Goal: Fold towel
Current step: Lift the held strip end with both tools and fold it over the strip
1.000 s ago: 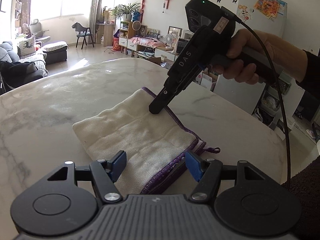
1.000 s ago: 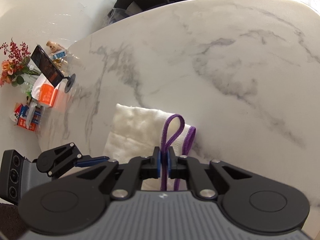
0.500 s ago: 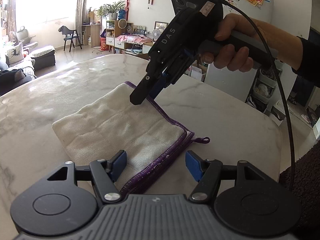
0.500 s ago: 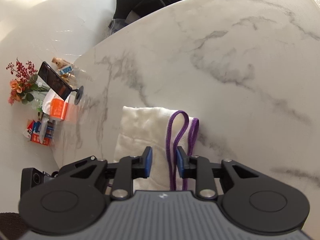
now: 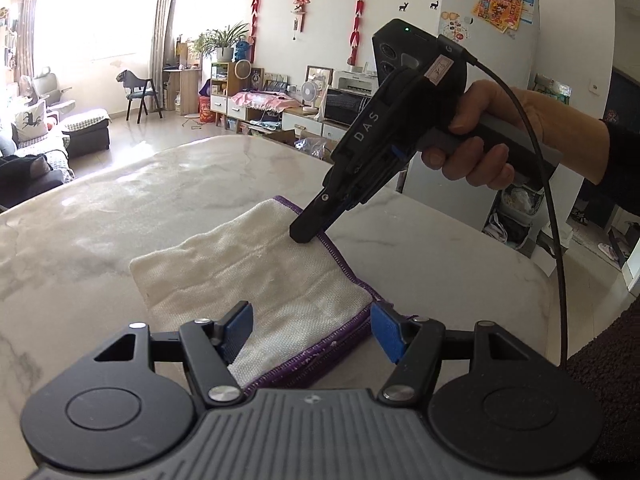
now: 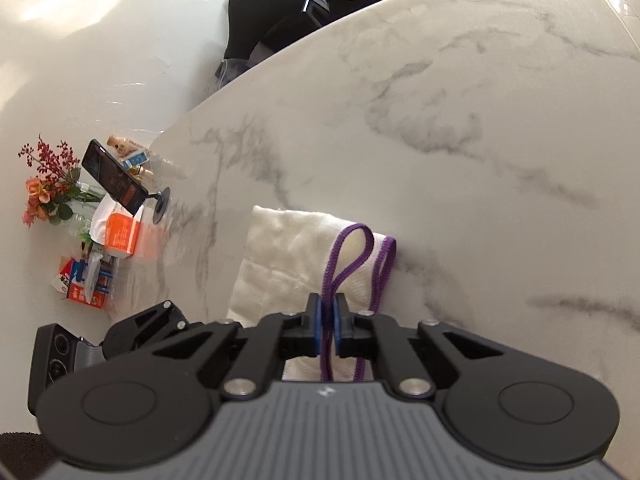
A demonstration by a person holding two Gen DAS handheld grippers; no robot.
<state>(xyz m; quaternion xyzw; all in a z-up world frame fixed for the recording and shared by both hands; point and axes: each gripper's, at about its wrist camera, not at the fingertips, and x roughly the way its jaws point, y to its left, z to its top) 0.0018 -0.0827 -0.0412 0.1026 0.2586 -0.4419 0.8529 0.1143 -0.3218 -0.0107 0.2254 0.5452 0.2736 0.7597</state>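
The cream towel, edged in purple, lies folded on the marble table. The right gripper has just closed and pinches the purple edge; only its own view shows that clamp and the hanging loop. The left gripper hangs over the near corner, fingers spread, pinching nothing.

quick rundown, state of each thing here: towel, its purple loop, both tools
towel: folded, lying flat on the marble table
purple loop: lying on the towel, one strand pinched
right tool: has just closed, shut on the purple loop
left tool: open over the towel's near corner, gripping nothing
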